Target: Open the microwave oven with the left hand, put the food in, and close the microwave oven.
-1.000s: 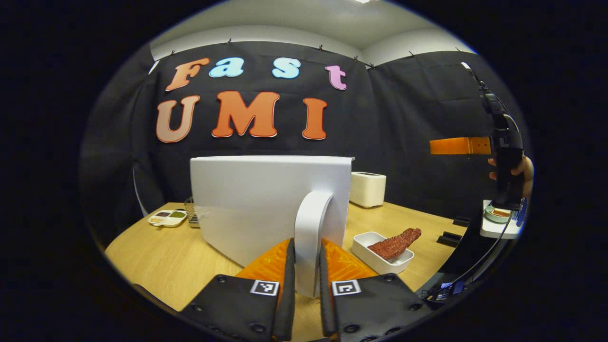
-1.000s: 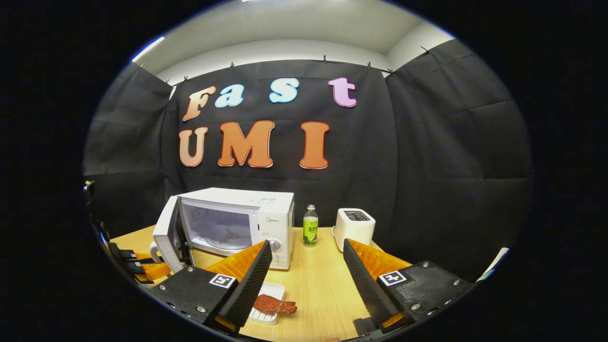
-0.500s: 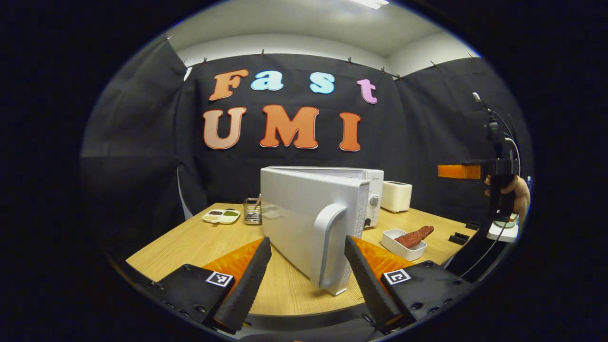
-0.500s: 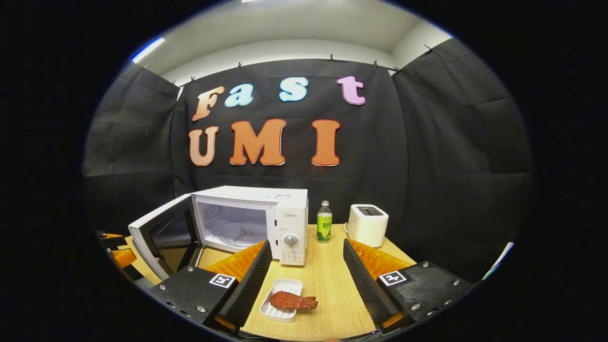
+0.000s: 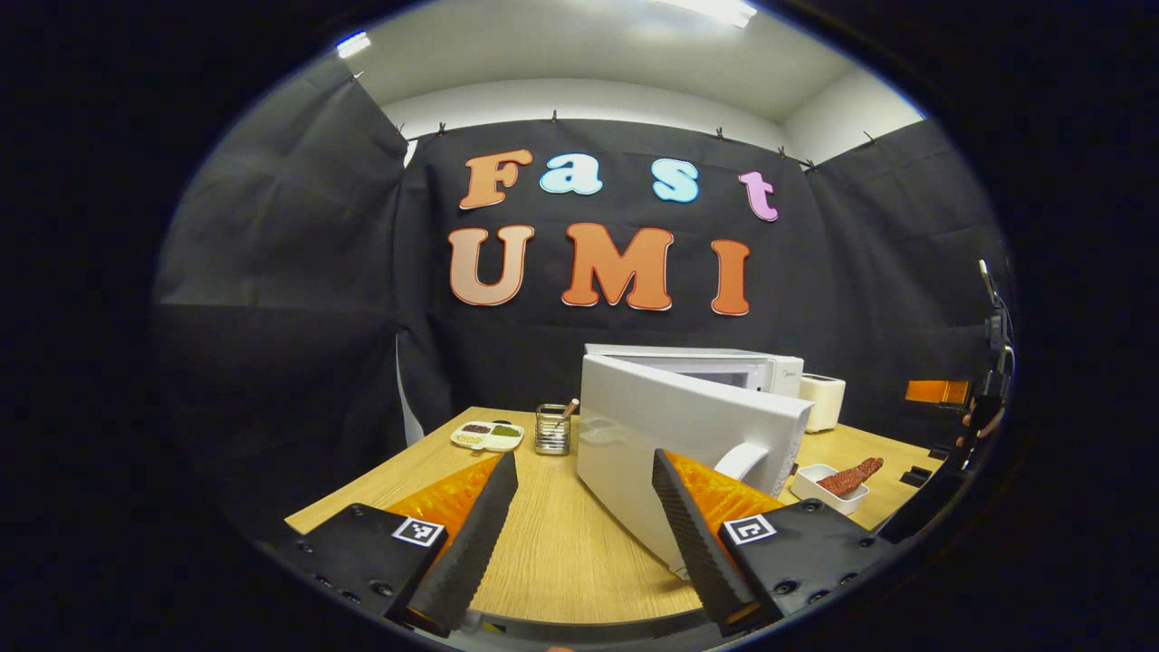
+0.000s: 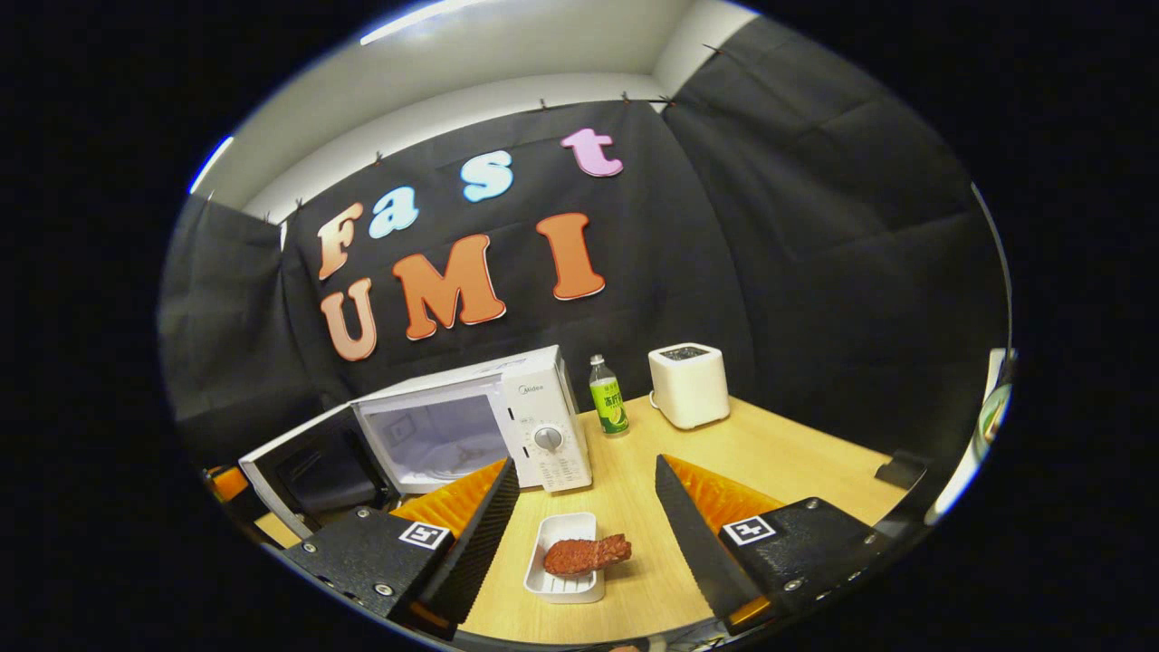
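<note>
The white microwave [image 6: 534,403] stands on the wooden table [image 6: 706,453] with its door [image 5: 670,435] swung wide open and its cavity [image 6: 435,435] bare. My left gripper [image 5: 584,521] is open, drawn back from the door, whose handle [image 5: 742,460] lies just past its right finger. A piece of brown meat [image 6: 584,554] lies across a small white dish [image 6: 566,570] in front of the microwave. My right gripper [image 6: 579,530] is open and hangs over that dish, apart from it. In the left gripper view the dish [image 5: 828,484] sits at right, with the right gripper [image 5: 942,391] far right.
A green bottle [image 6: 607,398] and a white toaster [image 6: 690,385] stand to the right of the microwave. A sauce tray [image 5: 487,436] and a metal utensil holder [image 5: 550,428] sit at the table's far left. A black stand [image 6: 896,471] rests near the right edge.
My left gripper let go of the door handle, opened and pulled back as the door swung wide. My right gripper tilted and moved down toward the dish with the meat.
</note>
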Demonstrator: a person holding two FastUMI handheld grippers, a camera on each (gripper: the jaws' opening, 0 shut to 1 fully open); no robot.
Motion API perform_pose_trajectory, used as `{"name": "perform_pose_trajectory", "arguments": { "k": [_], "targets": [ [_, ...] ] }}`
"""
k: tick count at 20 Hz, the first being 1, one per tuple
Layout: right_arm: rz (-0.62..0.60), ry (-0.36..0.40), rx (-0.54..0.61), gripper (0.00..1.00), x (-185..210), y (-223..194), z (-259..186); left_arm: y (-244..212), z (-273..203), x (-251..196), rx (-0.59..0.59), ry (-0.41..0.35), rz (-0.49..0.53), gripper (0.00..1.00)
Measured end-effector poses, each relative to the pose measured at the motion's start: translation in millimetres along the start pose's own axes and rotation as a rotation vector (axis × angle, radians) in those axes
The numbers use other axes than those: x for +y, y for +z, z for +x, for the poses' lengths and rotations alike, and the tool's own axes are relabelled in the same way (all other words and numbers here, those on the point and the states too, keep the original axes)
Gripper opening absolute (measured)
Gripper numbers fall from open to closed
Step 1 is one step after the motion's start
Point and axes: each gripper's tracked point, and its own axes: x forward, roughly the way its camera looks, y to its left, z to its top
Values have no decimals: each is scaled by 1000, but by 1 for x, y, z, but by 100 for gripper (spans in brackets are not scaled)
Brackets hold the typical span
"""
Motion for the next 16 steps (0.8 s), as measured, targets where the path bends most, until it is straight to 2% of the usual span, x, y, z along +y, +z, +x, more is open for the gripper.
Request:
{"name": "perform_pose_trajectory", "arguments": {
  "k": [3, 5, 9, 12, 16],
  "targets": [
    [183, -57, 39, 95, -24, -29, 11, 11, 14, 9, -20, 25, -3, 96],
    [279, -83, 61, 95, -33, -46, 15, 15, 21, 13, -35, 30, 6, 93],
    [456, -106, 96, 93, -37, -72, 24, 3, 35, 5, -18, -11, -31, 94],
    [469, -118, 106, 91, -30, -86, 30, 2, 40, 3, -9, -28, -46, 94],
    [448, -158, 131, 80, -32, -100, 39, -1, 41, 1, -1, -39, -32, 93]
  ]
}}
